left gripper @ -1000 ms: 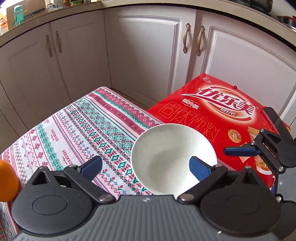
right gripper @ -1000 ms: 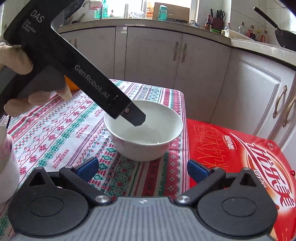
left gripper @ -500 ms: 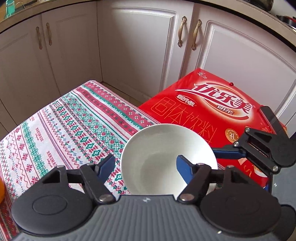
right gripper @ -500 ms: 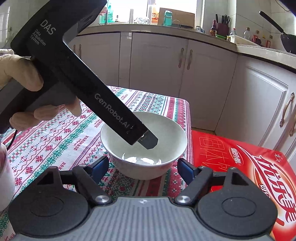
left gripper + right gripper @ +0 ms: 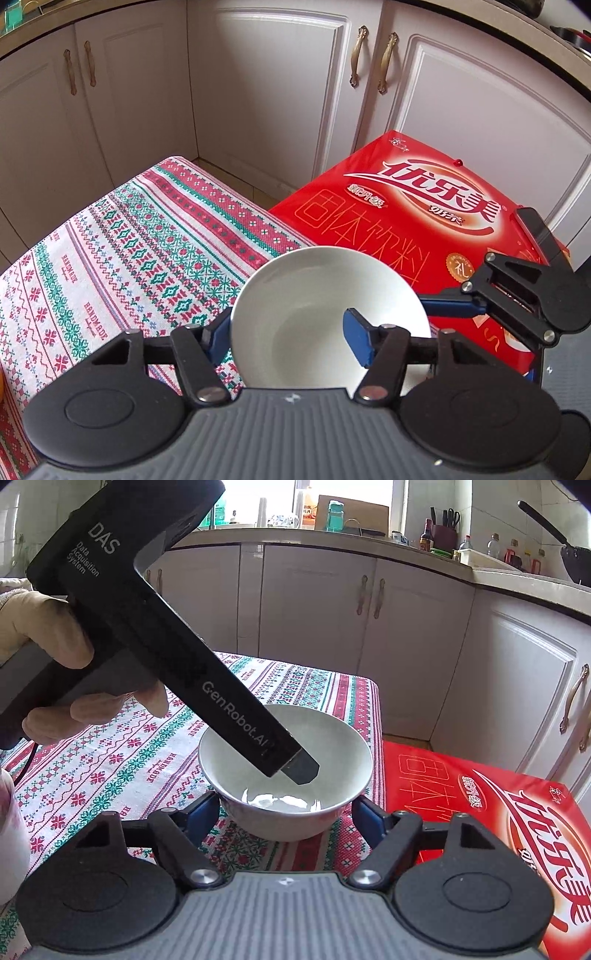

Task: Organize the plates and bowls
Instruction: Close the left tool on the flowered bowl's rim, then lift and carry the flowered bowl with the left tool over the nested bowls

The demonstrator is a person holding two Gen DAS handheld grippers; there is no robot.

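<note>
A white bowl [image 5: 325, 317] stands on the patterned tablecloth [image 5: 140, 251] at the table's right edge; it also shows in the right wrist view [image 5: 288, 775]. My left gripper [image 5: 286, 341] straddles the bowl's near left rim, one finger [image 5: 358, 345] inside and one [image 5: 216, 338] outside, still partly open. My right gripper [image 5: 286, 816] is open with a blue finger [image 5: 199, 816] on each side of the bowl's base. The left gripper's black body [image 5: 177, 664] reaches down into the bowl in the right wrist view.
A red carton [image 5: 424, 229] lies beside the table on the right, also in the right wrist view [image 5: 498, 812]. White cabinets [image 5: 277, 92] stand behind. A white and pink cup [image 5: 9, 834] is at the left edge. The right gripper's linkage [image 5: 517, 295] shows over the carton.
Both grippers have moved in on the bowl and narrowed. The left finger now sits inside the bowl; the right fingers now flank its base.
</note>
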